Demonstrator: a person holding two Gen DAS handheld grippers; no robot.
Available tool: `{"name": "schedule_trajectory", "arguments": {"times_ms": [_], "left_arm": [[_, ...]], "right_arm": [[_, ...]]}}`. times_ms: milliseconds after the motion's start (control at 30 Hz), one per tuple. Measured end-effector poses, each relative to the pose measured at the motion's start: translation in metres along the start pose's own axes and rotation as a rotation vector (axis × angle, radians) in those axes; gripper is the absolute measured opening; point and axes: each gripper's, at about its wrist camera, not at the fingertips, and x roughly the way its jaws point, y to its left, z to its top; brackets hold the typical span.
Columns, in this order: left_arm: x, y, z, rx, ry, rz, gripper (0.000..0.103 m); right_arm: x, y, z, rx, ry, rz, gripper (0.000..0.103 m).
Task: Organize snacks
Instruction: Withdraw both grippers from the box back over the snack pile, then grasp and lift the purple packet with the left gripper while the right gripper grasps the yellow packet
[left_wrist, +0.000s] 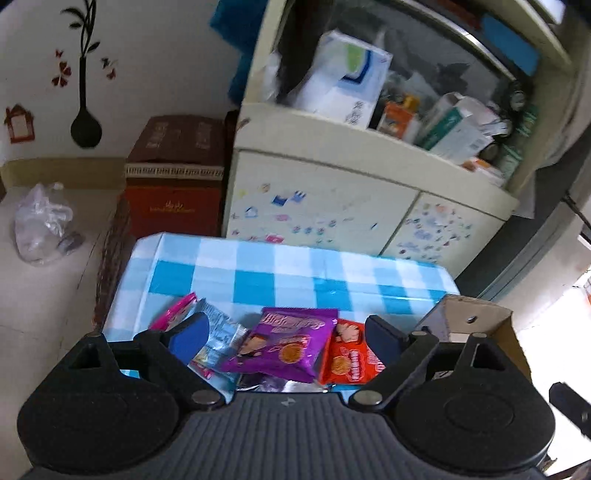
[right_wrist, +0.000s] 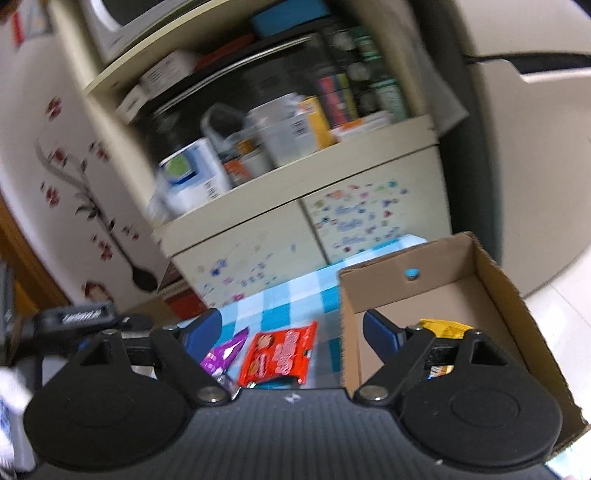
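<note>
My left gripper (left_wrist: 286, 334) is open above a pile of snack packets on the blue-checked table (left_wrist: 280, 273). A purple packet (left_wrist: 286, 345) lies between its fingers, a red packet (left_wrist: 349, 356) to the right, a pink packet (left_wrist: 173, 312) and a silver-blue packet (left_wrist: 221, 332) to the left. My right gripper (right_wrist: 291, 332) is open and empty above the red packet (right_wrist: 280, 354) and the purple packet (right_wrist: 221, 354). A cardboard box (right_wrist: 491, 280) stands at the right with a yellow packet (right_wrist: 445, 328) inside; it also shows in the left wrist view (left_wrist: 476, 314).
A cream cabinet (left_wrist: 325, 192) with cluttered shelves stands behind the table. A red-brown carton (left_wrist: 173, 181) and a clear plastic bag (left_wrist: 42, 225) sit on the floor at the left. The other gripper's handle (right_wrist: 74, 317) shows at the left of the right wrist view.
</note>
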Motion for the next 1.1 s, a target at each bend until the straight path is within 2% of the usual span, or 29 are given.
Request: {"name": "schedule_trajectory", "arguments": {"times_ms": [167, 533, 767, 1100], "left_arm": [[0.018, 0.009, 0.0, -0.005, 0.042, 0.002, 0.094], [0.07, 0.015, -0.003, 0.067, 0.157, -0.036, 0.094], [0.095, 0.015, -0.005, 0.113, 0.198, -0.054, 0.094], [0.124, 0.017, -0.005, 0.152, 0.226, -0.082, 0.094]], "right_arm": [[0.013, 0.023, -0.014, -0.12, 0.056, 0.01, 0.084], [0.053, 0.055, -0.046, -0.213, 0.179, 0.043, 0.084], [0.083, 0.066, -0.069, -0.242, 0.252, 0.008, 0.084], [0.114, 0.067, -0.085, -0.232, 0.313, -0.108, 0.084]]}}
